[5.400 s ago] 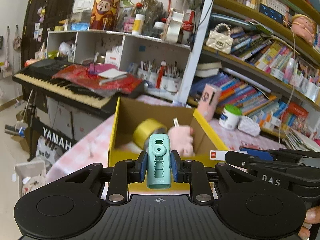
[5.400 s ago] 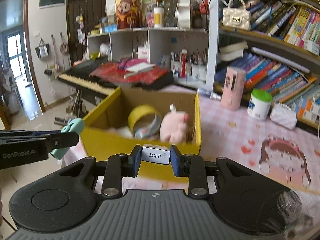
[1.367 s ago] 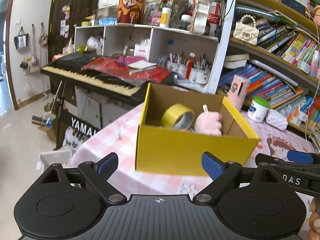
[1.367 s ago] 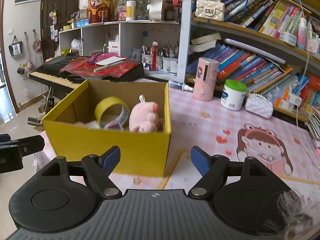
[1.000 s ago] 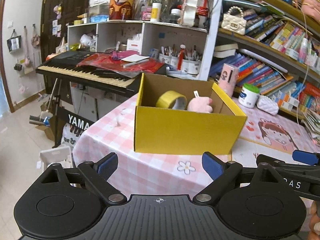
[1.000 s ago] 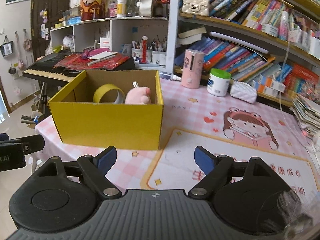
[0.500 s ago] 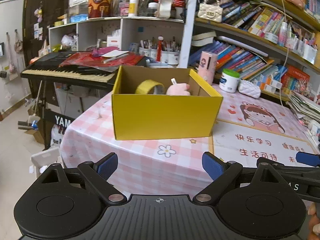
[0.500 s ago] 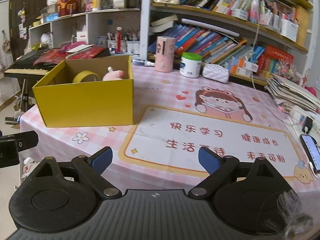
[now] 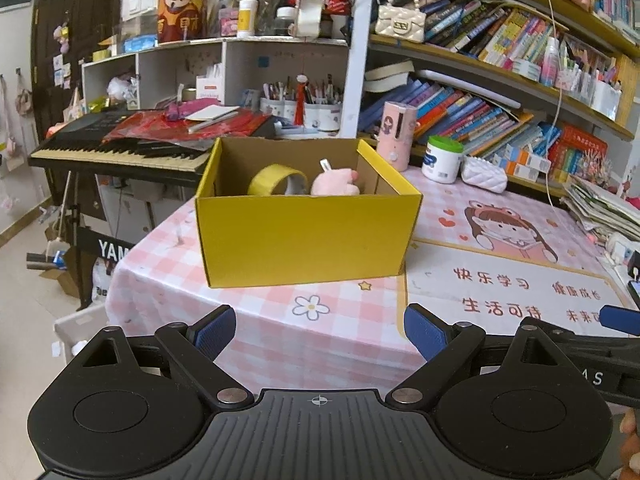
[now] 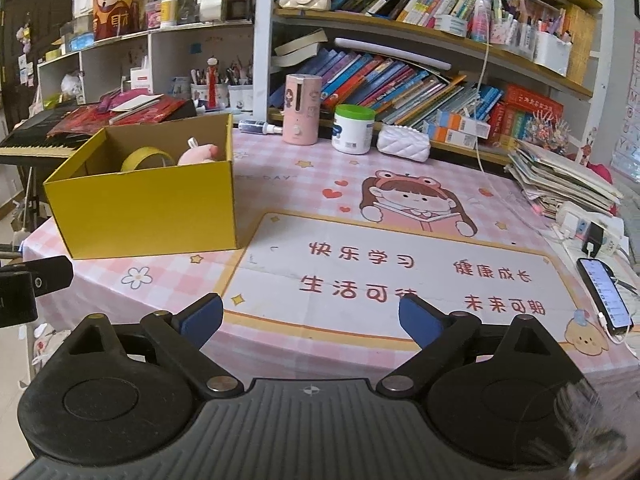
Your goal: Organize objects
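A yellow cardboard box (image 9: 308,236) (image 10: 148,216) stands at the left end of the pink table (image 9: 360,336). Inside it lean a yellow tape roll (image 9: 276,179) (image 10: 146,159) and a pink plush toy (image 9: 334,184) (image 10: 198,155); anything lower in the box is hidden by its front wall. My left gripper (image 9: 320,326) hangs well in front of the box, open, with nothing between its blue pads (image 9: 212,330). My right gripper (image 10: 310,316) is open and empty too, over the printed mat (image 10: 400,276), right of the box.
Along the table's back stand a pink cylinder (image 10: 300,109), a white jar with a green lid (image 10: 353,129) and a white quilted pouch (image 10: 404,142). A phone (image 10: 604,292) and stacked papers (image 10: 560,180) lie at the right edge. A keyboard (image 9: 116,150) stands left; bookshelves (image 10: 420,68) behind.
Both grippers have drawn back from the box and swung right, so more table shows. 5.4 s ago the left held a mint-green object and the right a small white one; both are empty now.
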Motion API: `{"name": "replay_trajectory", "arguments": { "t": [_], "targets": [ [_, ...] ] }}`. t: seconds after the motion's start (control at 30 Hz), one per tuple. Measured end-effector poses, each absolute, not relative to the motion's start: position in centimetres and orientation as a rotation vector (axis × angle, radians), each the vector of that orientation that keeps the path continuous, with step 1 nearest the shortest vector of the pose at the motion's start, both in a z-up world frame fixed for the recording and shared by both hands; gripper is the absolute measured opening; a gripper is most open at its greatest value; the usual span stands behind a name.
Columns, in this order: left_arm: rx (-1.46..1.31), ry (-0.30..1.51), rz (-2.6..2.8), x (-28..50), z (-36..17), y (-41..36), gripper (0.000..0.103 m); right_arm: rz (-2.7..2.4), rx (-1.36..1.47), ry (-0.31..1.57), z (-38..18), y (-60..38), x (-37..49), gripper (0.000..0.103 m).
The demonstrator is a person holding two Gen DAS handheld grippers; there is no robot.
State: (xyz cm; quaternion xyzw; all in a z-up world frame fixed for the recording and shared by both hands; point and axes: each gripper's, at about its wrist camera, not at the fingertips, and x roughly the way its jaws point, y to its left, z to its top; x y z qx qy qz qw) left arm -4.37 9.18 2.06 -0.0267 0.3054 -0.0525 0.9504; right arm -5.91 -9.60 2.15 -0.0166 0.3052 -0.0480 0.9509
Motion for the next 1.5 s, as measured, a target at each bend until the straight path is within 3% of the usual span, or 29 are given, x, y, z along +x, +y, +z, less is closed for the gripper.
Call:
{"name": "replay_trajectory", "arguments": {
  "t": [0.53,0.63,1.5],
  "targets": [
    [-0.017,0.646,-0.143,-3.7,1.9,6.7,0.094,-0.166,-0.010,0.656,1.5,-11.3,-6.4,0.101],
    [-0.009,0.637,-0.147,-3.8,2.1,6.1,0.100,-0.175,-0.011,0.661,1.5,-11.4,-6.5,0.103],
    [0.062,0.622,-0.165,-3.6,2.3,2.5,0.100,-0.190,-0.006,0.694,1.2,-10.7,-6.1,0.103]
  ]
}}
